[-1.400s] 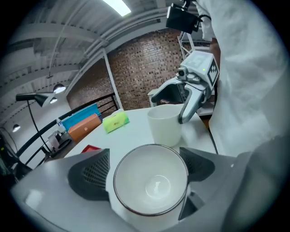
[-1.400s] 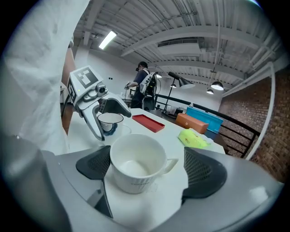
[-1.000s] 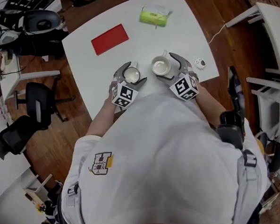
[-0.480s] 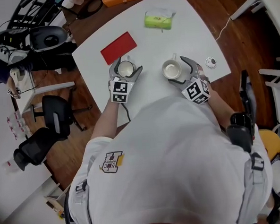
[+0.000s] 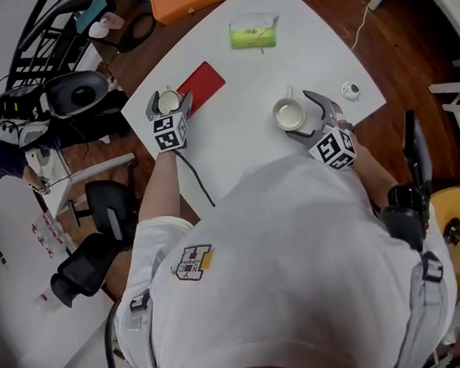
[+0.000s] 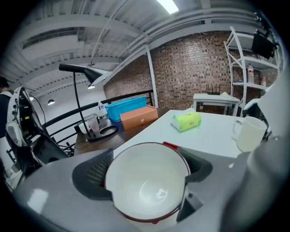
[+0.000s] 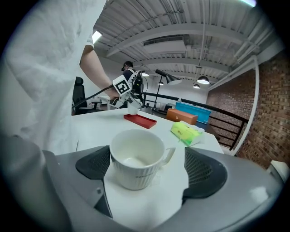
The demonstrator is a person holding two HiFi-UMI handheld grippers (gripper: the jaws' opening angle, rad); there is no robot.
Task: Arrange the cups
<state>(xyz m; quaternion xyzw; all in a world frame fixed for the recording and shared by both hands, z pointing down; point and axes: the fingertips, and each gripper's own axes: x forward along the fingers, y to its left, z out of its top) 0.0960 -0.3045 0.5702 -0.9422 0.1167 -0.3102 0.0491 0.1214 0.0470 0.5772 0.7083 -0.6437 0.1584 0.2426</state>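
Note:
My left gripper (image 5: 168, 100) is shut on a small cup (image 5: 168, 104), white inside and dark red outside, at the left end of the red tray (image 5: 204, 83). In the left gripper view the cup (image 6: 145, 181) fills the space between the jaws of the left gripper (image 6: 149, 170). A white ribbed mug (image 5: 289, 115) with a handle stands on the white table (image 5: 243, 140). My right gripper (image 5: 304, 117) is open around it. In the right gripper view the mug (image 7: 136, 158) sits near the left pad of the right gripper (image 7: 145, 168), with a wide gap on the handle side.
A green pack (image 5: 254, 31) lies at the table's far side, and an orange box (image 5: 189, 1) stands on another surface beyond it. A small round object (image 5: 352, 91) sits near the right edge. Black office chairs (image 5: 111, 206) stand on the floor at the left.
My left gripper has carried the cup away to the left, up to the end of the red tray. The right gripper has stayed around the white mug.

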